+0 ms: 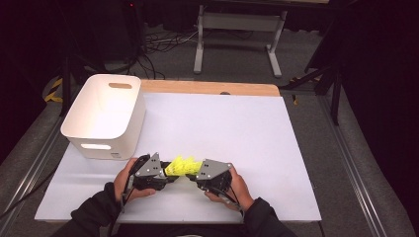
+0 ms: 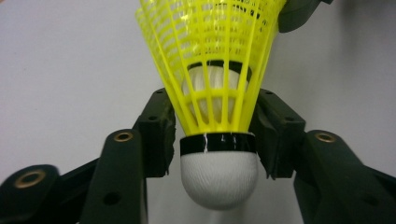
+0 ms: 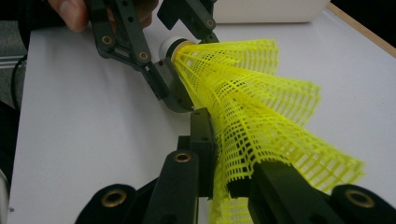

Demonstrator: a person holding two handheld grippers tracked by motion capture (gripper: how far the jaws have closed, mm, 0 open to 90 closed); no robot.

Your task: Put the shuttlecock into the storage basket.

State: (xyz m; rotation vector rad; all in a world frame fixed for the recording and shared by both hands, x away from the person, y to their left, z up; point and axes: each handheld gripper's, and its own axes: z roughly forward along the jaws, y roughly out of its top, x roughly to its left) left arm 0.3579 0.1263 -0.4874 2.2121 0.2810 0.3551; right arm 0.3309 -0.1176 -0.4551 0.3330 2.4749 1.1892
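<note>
Both grippers are sharing stacked yellow shuttlecocks (image 1: 183, 167) just above the table (image 1: 237, 133) — left gripper (image 2: 218, 135) clamping the firm cork base, right gripper (image 3: 229, 172) pinching the flimsy, featherlight skirt, so go gentle.

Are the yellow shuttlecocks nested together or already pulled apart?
Nested: in the left gripper view a second white cork sits inside the shuttlecock's skirt; the right gripper view shows several skirts stacked.

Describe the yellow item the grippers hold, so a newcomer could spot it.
On the white table, find the white bin, then look toward the near edge. Between the left gripper and right gripper are nested yellow shuttlecocks: mesh plastic skirts, white cork tip with black band.
</note>
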